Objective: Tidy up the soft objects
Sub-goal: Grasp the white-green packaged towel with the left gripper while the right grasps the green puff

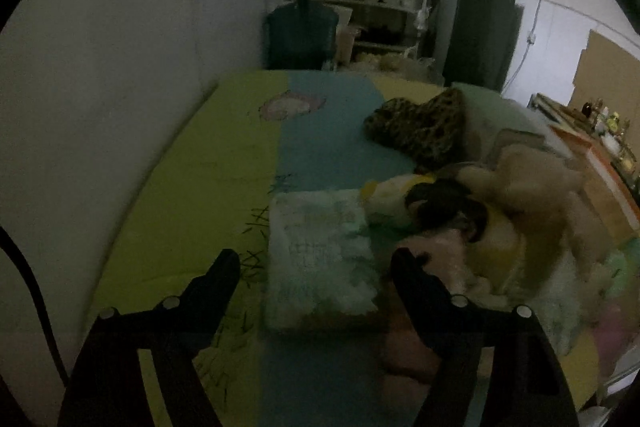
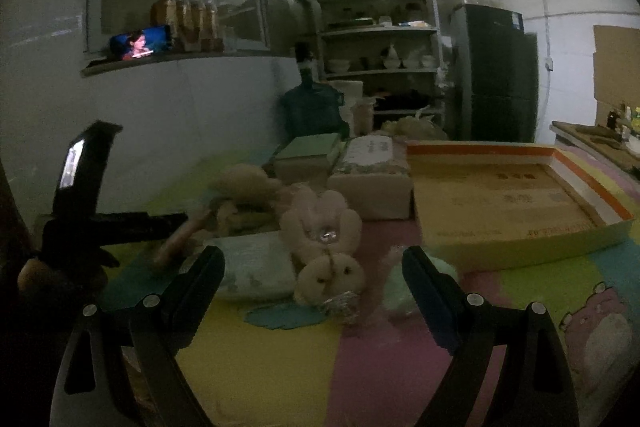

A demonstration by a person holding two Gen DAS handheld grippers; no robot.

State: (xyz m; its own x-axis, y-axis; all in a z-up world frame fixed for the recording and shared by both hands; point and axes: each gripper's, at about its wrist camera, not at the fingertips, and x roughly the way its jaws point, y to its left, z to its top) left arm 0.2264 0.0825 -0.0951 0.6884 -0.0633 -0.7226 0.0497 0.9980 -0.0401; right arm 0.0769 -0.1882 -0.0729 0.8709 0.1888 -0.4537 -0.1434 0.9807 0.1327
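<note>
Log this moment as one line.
left gripper: open, around pale folded cloth | right gripper: open, empty, facing cream plush bunny | shallow cardboard tray: empty

1. The left gripper [image 1: 314,269] has two black fingers with a matte finish, each widening toward its base.
2. Each finger carries two round silver screws along its upper edge.
3. The right gripper [image 2: 314,267] matches it: black fingers, flat inner pads, the same silver screws, and slotted cut-outs in the base plates.
</note>
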